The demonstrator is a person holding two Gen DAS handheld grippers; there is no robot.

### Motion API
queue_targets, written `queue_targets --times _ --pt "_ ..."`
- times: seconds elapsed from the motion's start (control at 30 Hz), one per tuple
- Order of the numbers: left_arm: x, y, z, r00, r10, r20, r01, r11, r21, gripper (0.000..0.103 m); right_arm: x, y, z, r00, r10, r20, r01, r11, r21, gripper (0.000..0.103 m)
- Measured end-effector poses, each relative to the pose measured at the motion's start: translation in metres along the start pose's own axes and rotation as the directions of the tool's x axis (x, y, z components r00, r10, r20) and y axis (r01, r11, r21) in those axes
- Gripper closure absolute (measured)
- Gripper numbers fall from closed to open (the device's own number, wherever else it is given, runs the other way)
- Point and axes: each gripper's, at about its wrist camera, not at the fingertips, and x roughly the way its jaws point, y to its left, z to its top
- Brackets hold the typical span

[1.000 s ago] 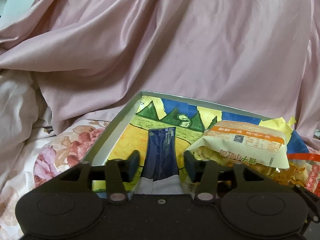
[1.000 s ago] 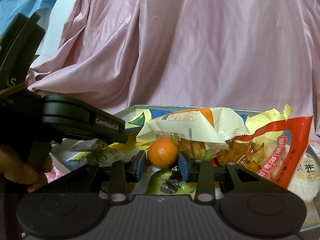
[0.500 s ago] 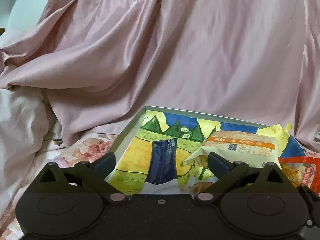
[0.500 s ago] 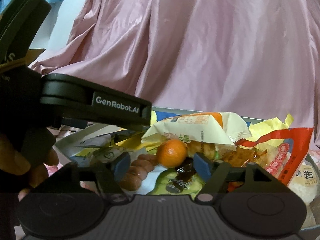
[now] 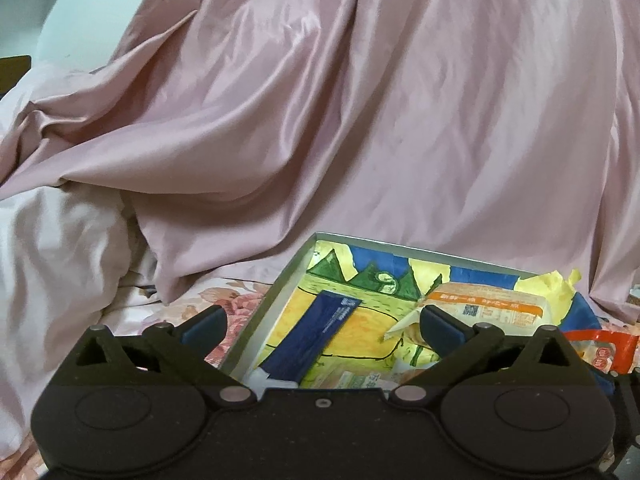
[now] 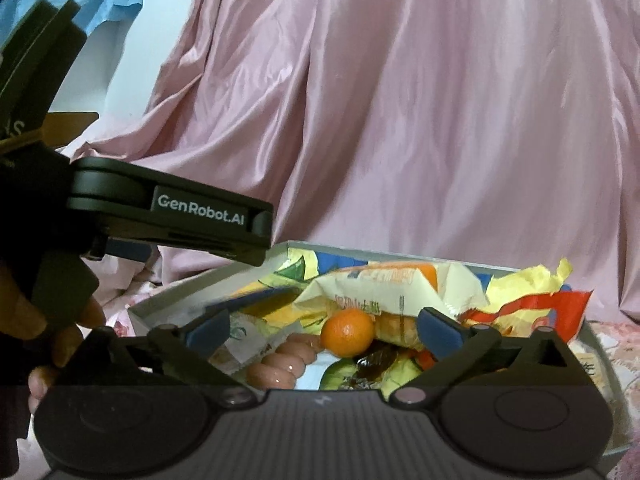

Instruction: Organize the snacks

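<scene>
Both claws had just swung wide apart and gripped nothing! The left gripper stood spread over the near-left corner of the box, and the dark blue packet lay loose on the box's painted floor between its jaws, touched by neither pad. The right gripper gaped as well, with the small orange sitting free in the box beyond its fingertips, beside the string of sausages and under the cream-and-orange packet. A red bag crowded the right side.

By the look of it, these snacks were in the box, dropped rather than sorted: heaped to the right, the left part fairly bare. Tidying seemed left to do.

The box rested on floral bedding, pink satin cloth draped high behind, a pale wall at the upper left.
</scene>
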Motion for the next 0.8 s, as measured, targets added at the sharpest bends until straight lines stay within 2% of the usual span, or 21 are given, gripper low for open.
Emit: queue_targets --times 0.57,0.8 --pt "-0.041 0.019 -0.013 1.0 0.01 0.008 -0.009 0.995 -0.103 0.001 -0.037 -0.011 0.008 0.996 -0.086 0.018 0.085 0.996 0.027 0.0" --pt "-0.057 0.025 -0.02 1.0 0.022 0.011 -0.02 0.994 -0.108 0.001 -0.051 -0.01 0.01 0.994 -0.105 0.032 0.104 0.995 0.007 0.0"
